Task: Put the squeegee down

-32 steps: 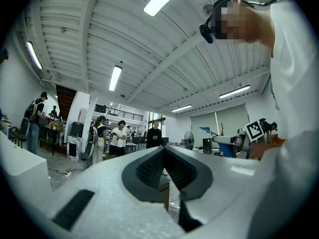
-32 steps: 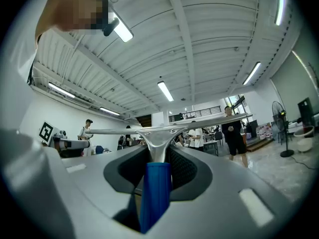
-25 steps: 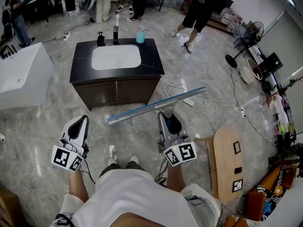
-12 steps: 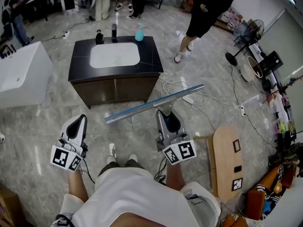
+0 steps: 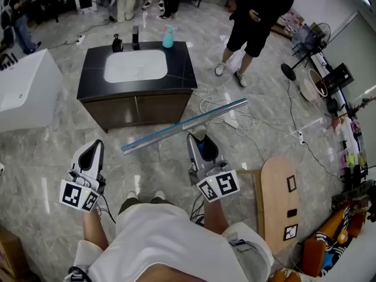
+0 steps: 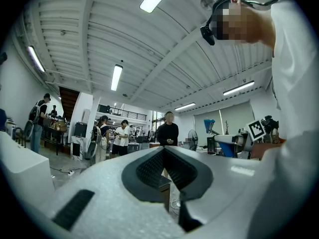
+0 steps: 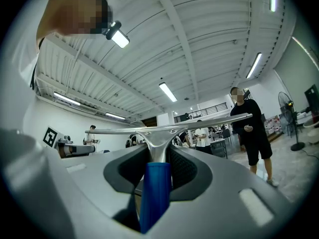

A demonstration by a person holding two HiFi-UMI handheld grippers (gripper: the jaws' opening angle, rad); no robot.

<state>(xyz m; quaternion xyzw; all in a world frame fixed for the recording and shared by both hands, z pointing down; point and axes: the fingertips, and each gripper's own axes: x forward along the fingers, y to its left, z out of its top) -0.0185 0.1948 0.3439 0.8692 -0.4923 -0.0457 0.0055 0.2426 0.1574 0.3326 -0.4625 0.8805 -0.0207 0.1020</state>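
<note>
The squeegee [image 5: 176, 127] is a long metal bar with a blue handle [image 7: 154, 193]. It hangs level over the floor, just in front of the dark vanity [image 5: 138, 104]. My right gripper [image 5: 197, 137] is shut on the handle, and the bar [image 7: 169, 129] crosses just beyond its fingertips in the right gripper view. My left gripper [image 5: 97, 143] hovers to the left with its jaws together and nothing in them. In the left gripper view its tips [image 6: 164, 151] meet, and people stand in the room beyond.
The vanity has a black top [image 5: 91, 75] with a white basin [image 5: 135, 66], a tap and a teal spray bottle [image 5: 168, 38]. A person in black [image 5: 258, 10] stands right of it. Cables [image 5: 220, 107] lie on the floor, a wooden board [image 5: 279, 198] at right, a white tub [image 5: 23, 90] at left.
Both grippers and the squeegee have drifted a little left in the head view. The person in black has walked closer to the vanity's right side.
</note>
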